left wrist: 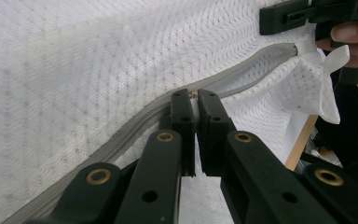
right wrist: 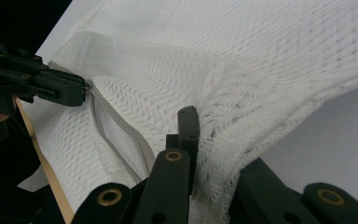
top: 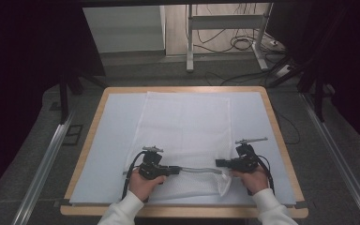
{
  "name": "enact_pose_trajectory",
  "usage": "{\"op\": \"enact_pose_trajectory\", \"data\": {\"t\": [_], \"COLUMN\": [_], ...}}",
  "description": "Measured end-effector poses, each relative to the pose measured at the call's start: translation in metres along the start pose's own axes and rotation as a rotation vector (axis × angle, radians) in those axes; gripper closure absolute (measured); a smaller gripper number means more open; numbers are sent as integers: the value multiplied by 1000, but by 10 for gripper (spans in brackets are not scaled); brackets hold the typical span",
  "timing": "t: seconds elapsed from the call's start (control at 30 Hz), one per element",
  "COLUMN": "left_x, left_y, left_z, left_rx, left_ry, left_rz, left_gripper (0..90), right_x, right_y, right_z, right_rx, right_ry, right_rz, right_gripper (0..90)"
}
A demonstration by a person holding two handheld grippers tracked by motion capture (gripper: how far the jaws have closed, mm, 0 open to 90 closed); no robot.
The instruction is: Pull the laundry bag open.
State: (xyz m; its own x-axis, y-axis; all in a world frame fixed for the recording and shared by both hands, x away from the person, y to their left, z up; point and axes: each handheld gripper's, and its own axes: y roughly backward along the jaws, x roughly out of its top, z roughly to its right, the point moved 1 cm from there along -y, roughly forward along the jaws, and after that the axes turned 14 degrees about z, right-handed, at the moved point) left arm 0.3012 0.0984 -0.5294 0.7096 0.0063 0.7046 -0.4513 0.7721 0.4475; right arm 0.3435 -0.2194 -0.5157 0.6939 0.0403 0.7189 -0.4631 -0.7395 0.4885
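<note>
So I've got this white mesh laundry bag [top: 183, 126] spread flat on the pale surface [top: 108, 140], running from the far edge down to the near edge, roughly in the middle. It's a see-through honeycomb sort of netting, soft and a bit floppy, with a grey zipper [top: 197, 170] running left to right along the near end. That near end is lifted off the surface between my two hands, so the zip line hangs in a shallow sag. My left claw [top: 171, 170] is pinched shut right on the little metal zipper pull [left wrist: 193, 94]; in the left gripper view you can see the jaws almost meeting, with the brassy bit of the pull poking out between the tips. My right claw [top: 219, 163] is clamped tight on the bag's near right corner, and in the right gripper view the mesh is bunched up and folded over between the jaws, hiding one of them almost completely. There's a small white fabric tab [left wrist: 333, 56] sticking out at the zipper's right end, just beside my right claw. The zip tape looks split open for a stretch between the two claws, with a narrow gap showing in the right gripper view. No brand, label or writing that I can read anywhere on the bag, the tab looks blank from here.
</note>
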Motion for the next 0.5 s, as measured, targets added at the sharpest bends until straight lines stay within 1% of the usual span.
{"op": "enact_pose_trajectory", "data": {"t": [0.3,0.5], "left_x": [-1,-2], "left_y": [7,9], "left_z": [-5,-5], "left_rx": [9,7], "left_ry": [11,6], "left_rz": [12,3], "left_gripper": [870,870], "right_x": [0,0], "right_y": [0,0], "right_z": [0,0], "right_rx": [3,3], "right_ry": [-4,-6], "right_rz": [5,7], "right_gripper": [886,886]}}
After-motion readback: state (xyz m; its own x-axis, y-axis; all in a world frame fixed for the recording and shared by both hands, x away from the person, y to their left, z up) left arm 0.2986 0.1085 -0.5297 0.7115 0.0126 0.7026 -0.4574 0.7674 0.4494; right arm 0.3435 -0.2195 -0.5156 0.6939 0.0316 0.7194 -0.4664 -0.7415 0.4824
